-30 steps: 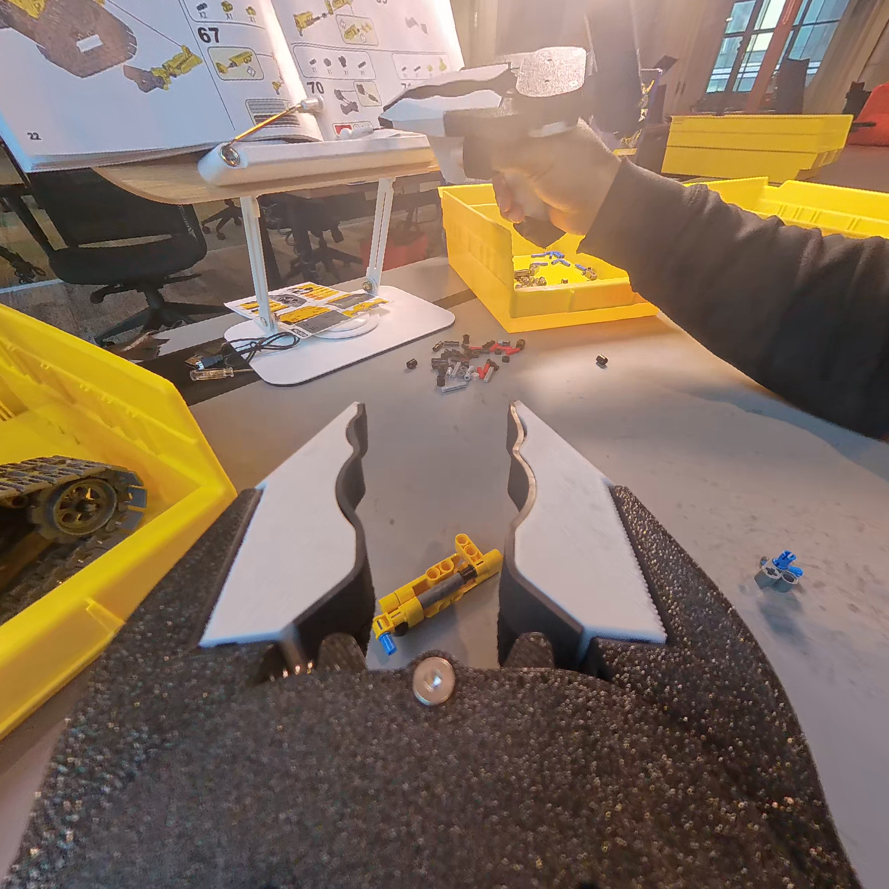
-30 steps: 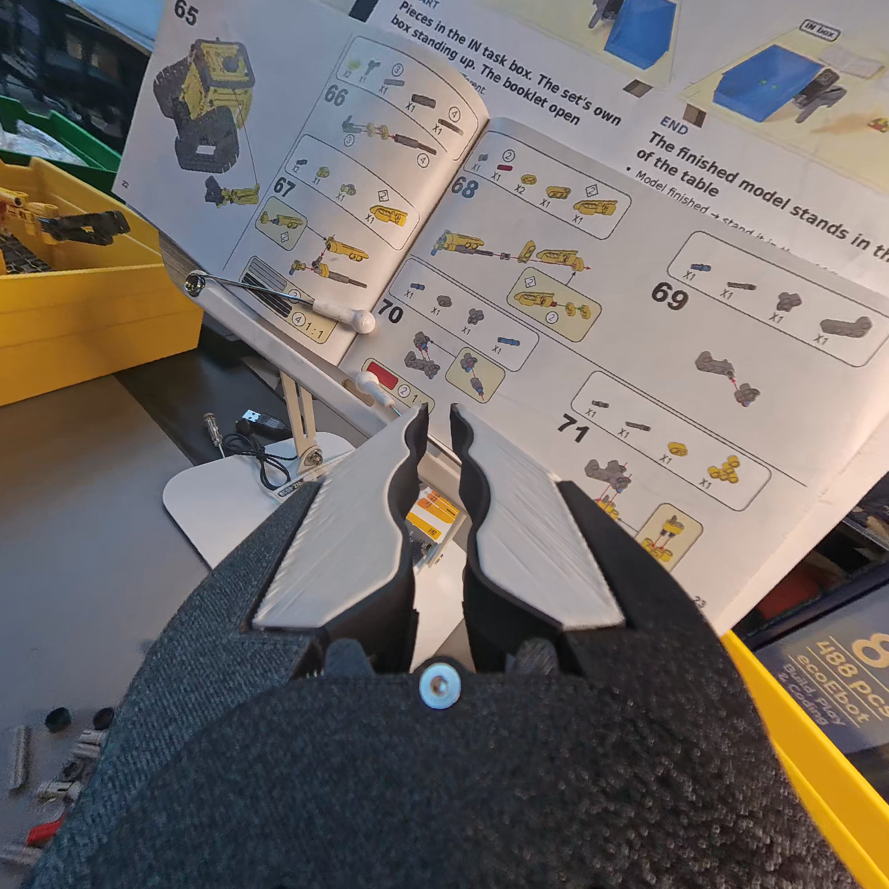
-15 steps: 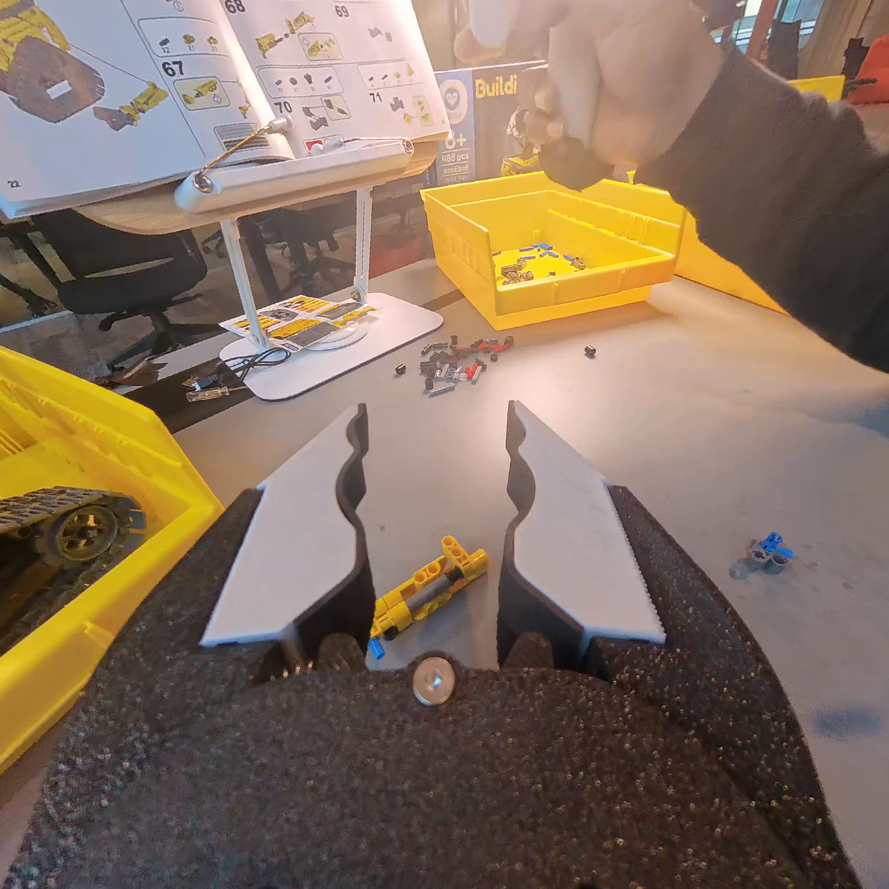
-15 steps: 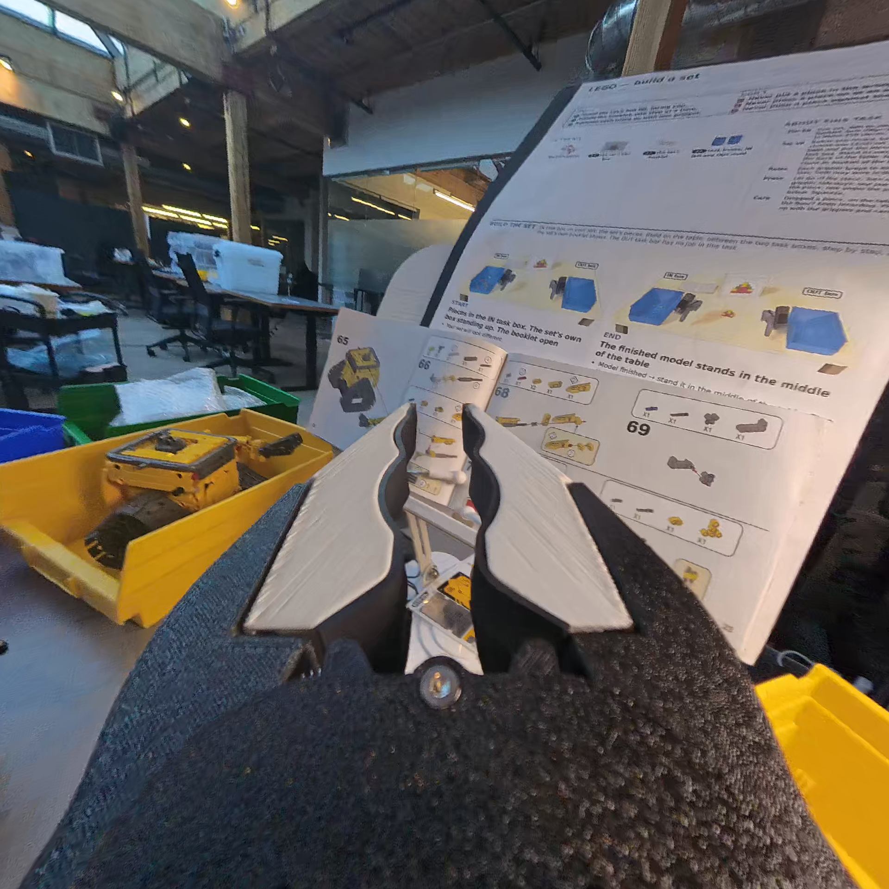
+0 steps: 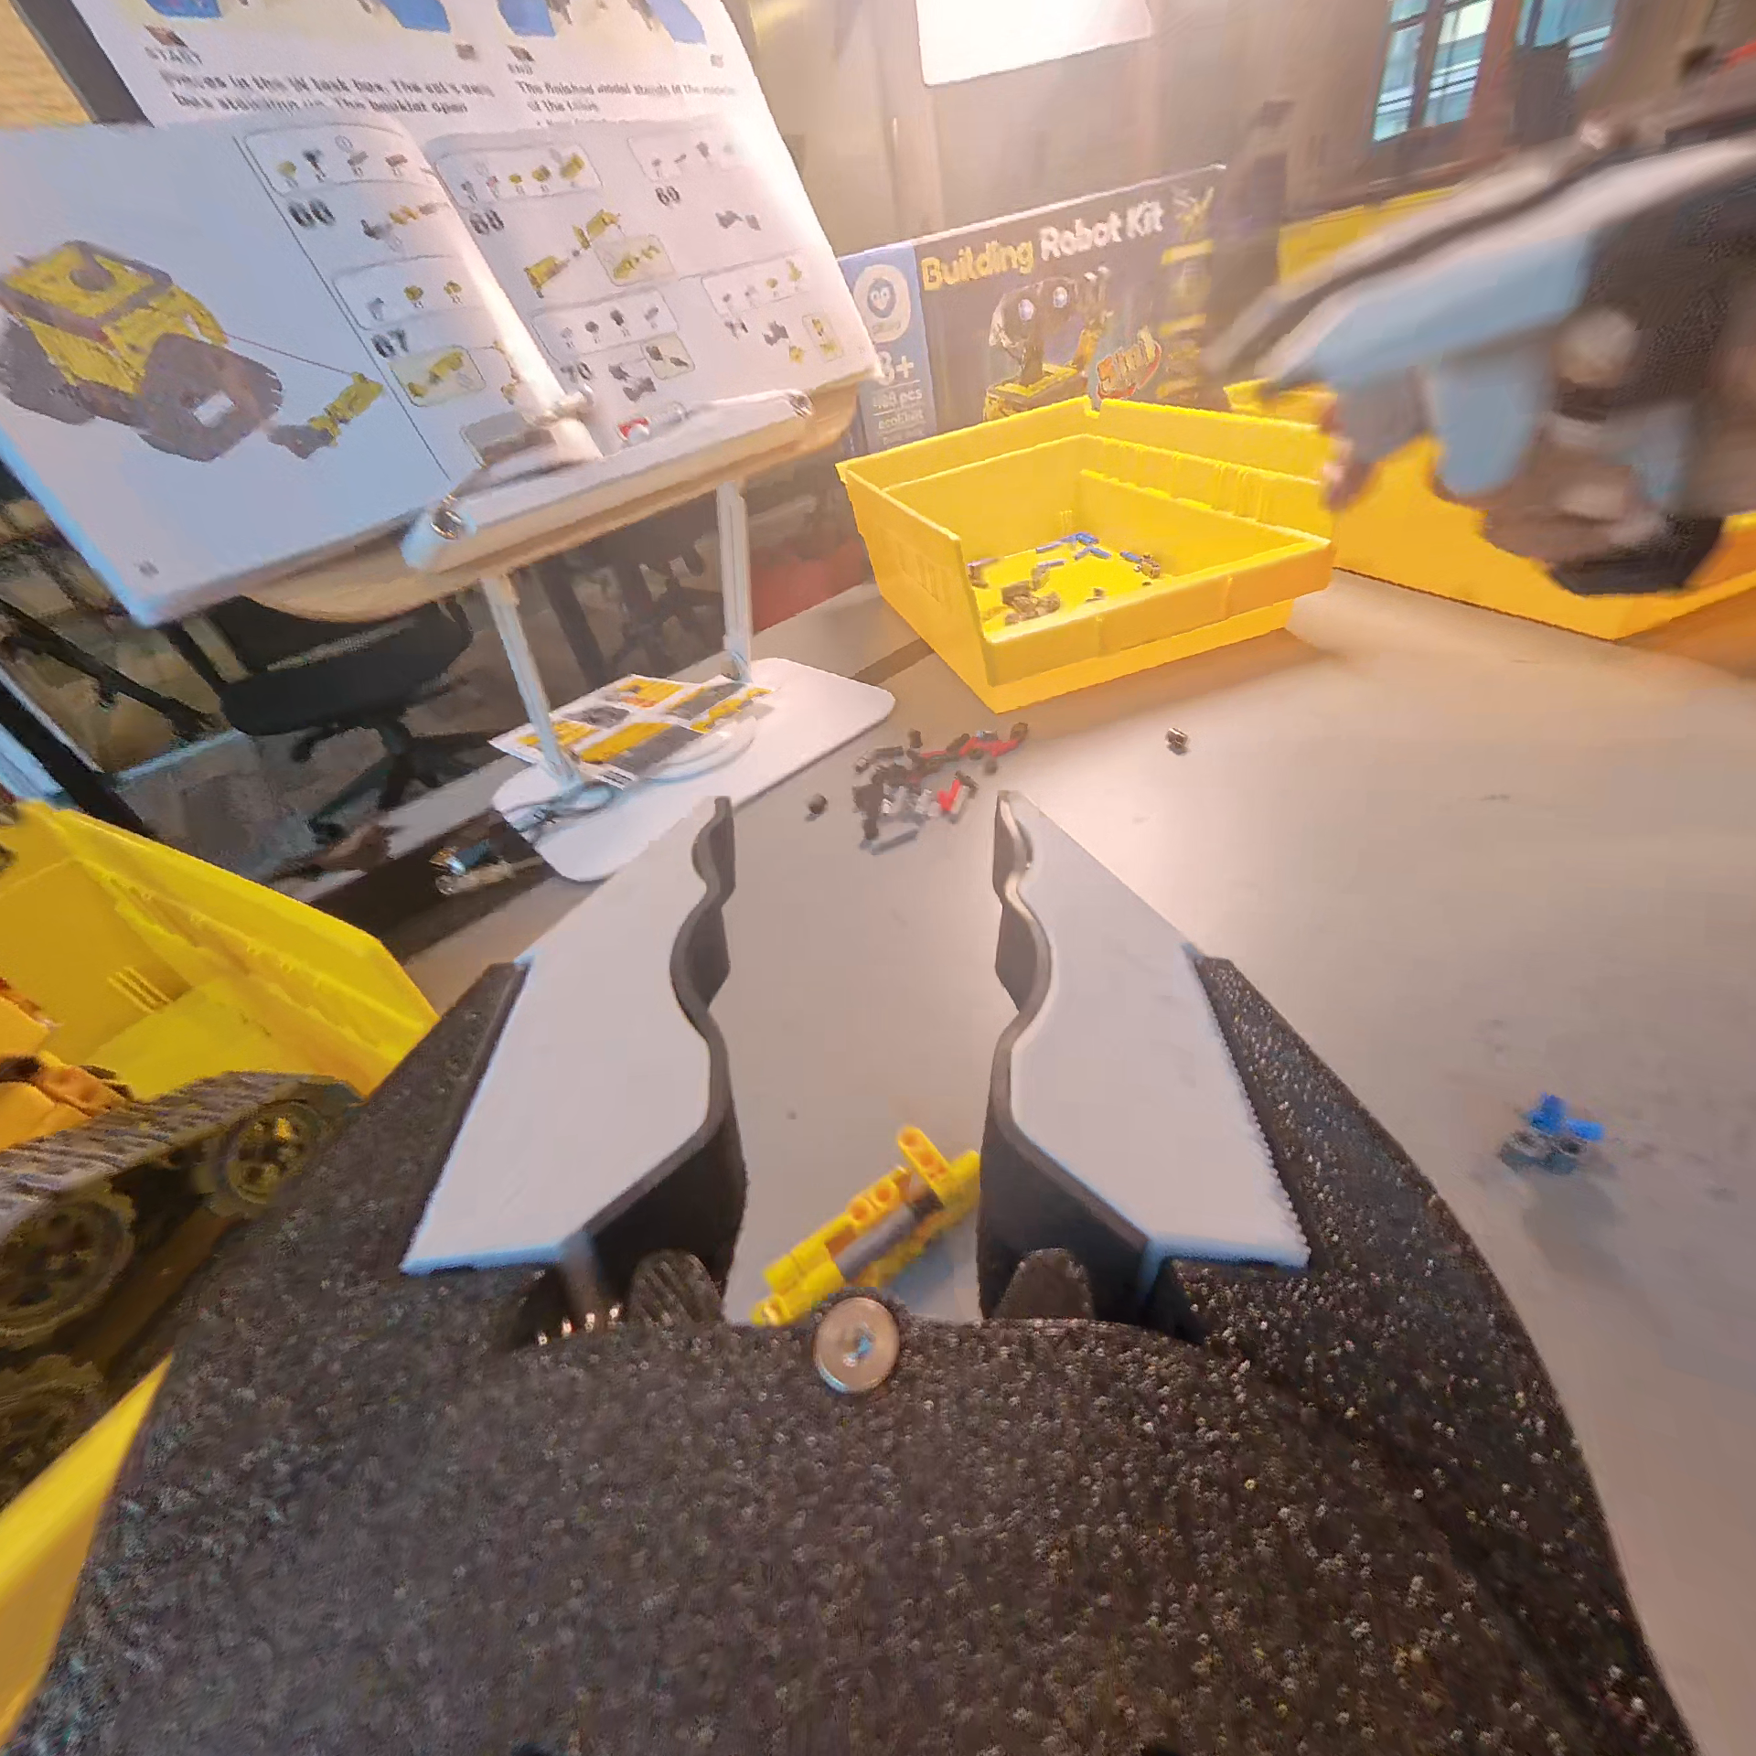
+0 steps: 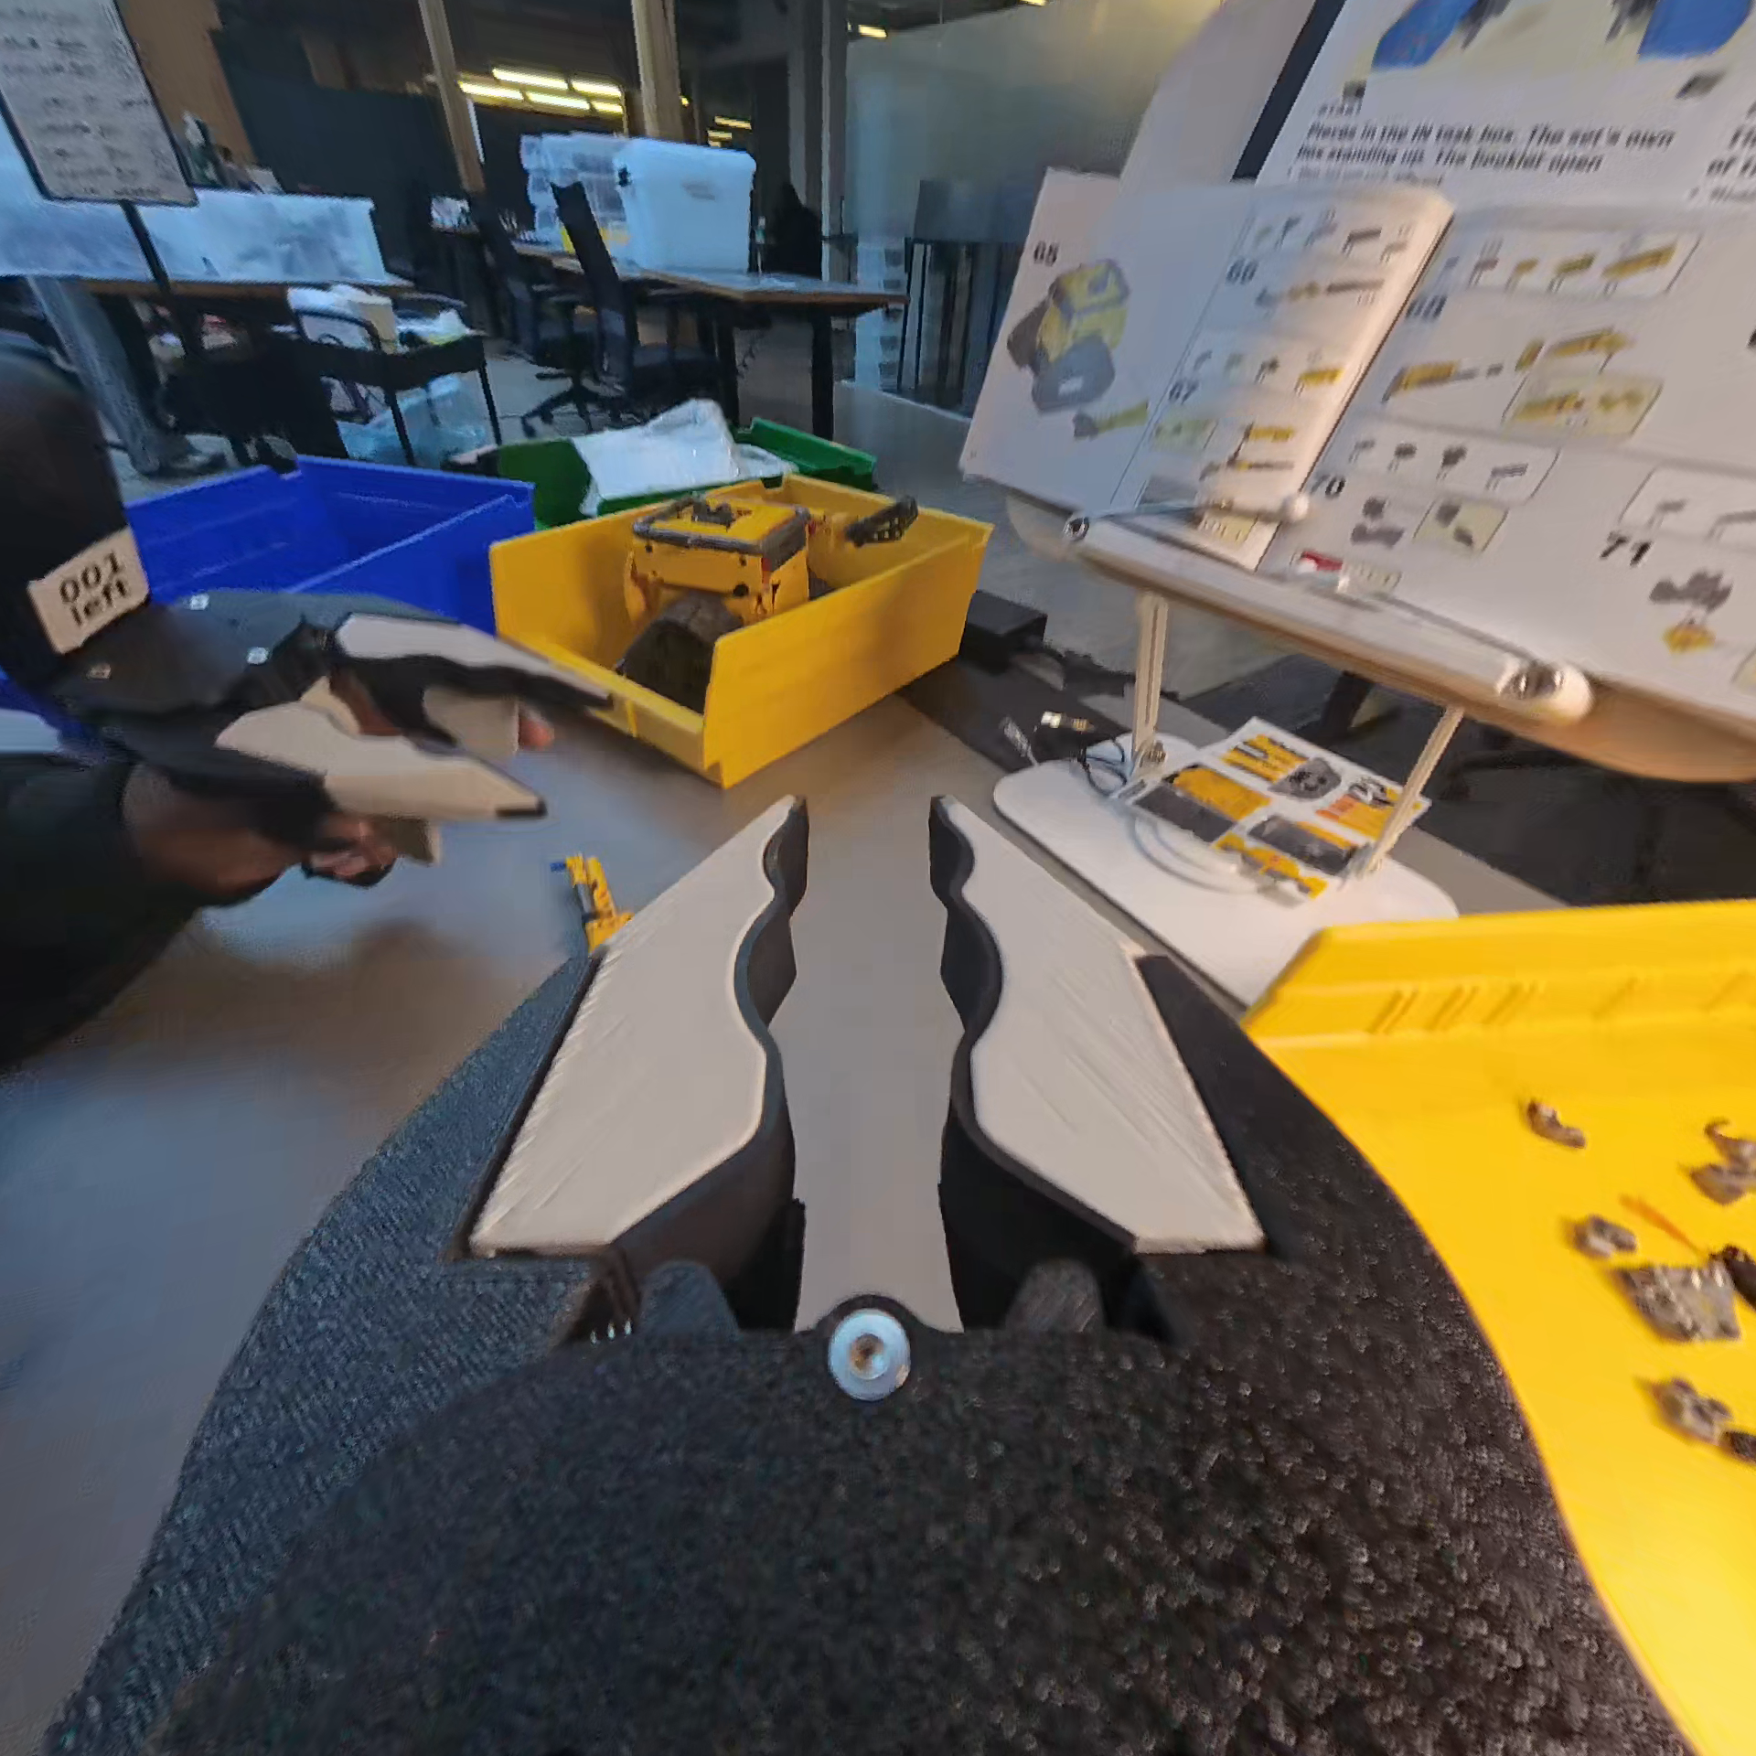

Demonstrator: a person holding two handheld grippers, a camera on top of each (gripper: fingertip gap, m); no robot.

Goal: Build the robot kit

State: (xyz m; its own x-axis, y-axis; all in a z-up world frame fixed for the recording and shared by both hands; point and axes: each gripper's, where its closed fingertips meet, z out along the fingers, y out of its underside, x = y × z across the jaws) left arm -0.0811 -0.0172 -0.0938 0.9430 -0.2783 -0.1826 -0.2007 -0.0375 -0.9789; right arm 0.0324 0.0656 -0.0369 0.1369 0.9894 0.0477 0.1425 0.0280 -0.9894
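Observation:
My left gripper [image 5: 860,817] is open and empty, held over the grey table. A small yellow brick assembly with a grey core [image 5: 874,1226] lies on the table below, between the bases of its fingers. It also shows in the right wrist view [image 6: 591,888], below the left gripper [image 6: 532,755]. My right gripper [image 6: 867,815] is open a little and empty, above the table beside a yellow bin of small dark parts [image 6: 1482,1064]. It shows blurred at the top right of the left wrist view [image 5: 1283,361].
An open instruction booklet [image 5: 399,304] rests on a white stand [image 5: 722,732]. Loose small parts [image 5: 917,779] lie near its base. A yellow bin [image 6: 760,684] holds a tracked yellow model [image 6: 713,580]. A blue-grey piece [image 5: 1544,1140] lies at right. A kit box [image 5: 1045,314] stands behind the parts bin [image 5: 1093,656]. My right tips are about 20 centimetres from the blue-grey piece [image 5: 1544,1140], my left tips only 15 centimetres.
My right gripper swung down and left from facing the booklet toward the table, and its jaws opened slightly. My left gripper stayed open over the yellow assembly, tilting up slightly.

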